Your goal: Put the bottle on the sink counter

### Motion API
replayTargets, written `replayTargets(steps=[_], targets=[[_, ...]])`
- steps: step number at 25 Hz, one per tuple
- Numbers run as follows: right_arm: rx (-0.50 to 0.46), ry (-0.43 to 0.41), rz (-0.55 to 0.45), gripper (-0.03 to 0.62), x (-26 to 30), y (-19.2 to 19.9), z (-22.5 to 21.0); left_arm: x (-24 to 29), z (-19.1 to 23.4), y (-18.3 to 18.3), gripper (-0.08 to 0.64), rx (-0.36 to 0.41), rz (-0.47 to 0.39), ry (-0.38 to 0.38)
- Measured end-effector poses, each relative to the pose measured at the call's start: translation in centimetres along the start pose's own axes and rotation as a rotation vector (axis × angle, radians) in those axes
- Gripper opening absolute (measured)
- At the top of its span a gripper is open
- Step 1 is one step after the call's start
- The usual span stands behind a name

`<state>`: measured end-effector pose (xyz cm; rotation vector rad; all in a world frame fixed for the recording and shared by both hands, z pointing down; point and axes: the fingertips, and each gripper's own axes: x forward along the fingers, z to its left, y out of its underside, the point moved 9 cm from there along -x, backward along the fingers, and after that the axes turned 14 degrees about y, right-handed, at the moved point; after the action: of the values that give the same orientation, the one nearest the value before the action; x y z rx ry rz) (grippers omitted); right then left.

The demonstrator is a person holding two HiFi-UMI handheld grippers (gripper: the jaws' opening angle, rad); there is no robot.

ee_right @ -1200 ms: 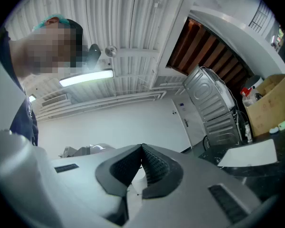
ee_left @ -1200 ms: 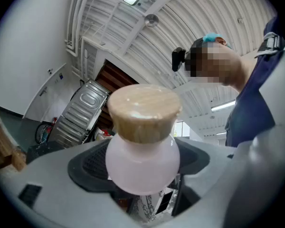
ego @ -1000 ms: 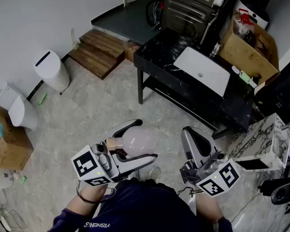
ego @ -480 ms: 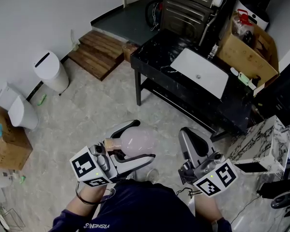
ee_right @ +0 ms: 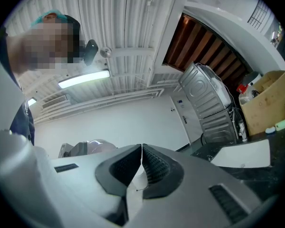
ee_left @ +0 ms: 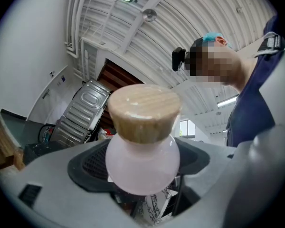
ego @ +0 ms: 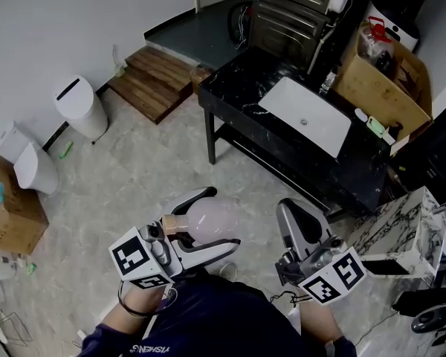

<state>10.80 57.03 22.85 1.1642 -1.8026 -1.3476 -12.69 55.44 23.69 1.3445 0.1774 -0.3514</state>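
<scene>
Nearest me, at 7 o'clock in the head view, my left gripper [ego: 223, 216] has its fingers clamped around the round pink bottle [ego: 208, 216]. The bottle lies sideways between them, with its cork stopper [ego: 172, 222] toward the marker cube. At 5 o'clock my right gripper [ego: 291, 208] has its fingers pressed together on nothing. Both hang above the pale floor [ego: 141, 162]. Farther off at 1 o'clock stands the black marble desk [ego: 238, 76] with its white sink [ego: 306, 114], well apart from the bottle, and a cardboard box [ego: 383, 80] sits at its 2 o'clock end.
</scene>
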Motion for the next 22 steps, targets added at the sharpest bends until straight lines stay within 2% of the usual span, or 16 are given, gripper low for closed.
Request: replayTargets(steps=[14,22], targets=[[0.013,-0.006,0.024,0.026,2.6,0.1,-3.0,1.1,3.6,0.6,0.399,-0.015,-0.006,-0.026],[0.012,0.002,0.035,0.026,6.8,0.6,-3.8,0.5,7.8,0.0,0.399,-0.027,-0.002,-0.020]])
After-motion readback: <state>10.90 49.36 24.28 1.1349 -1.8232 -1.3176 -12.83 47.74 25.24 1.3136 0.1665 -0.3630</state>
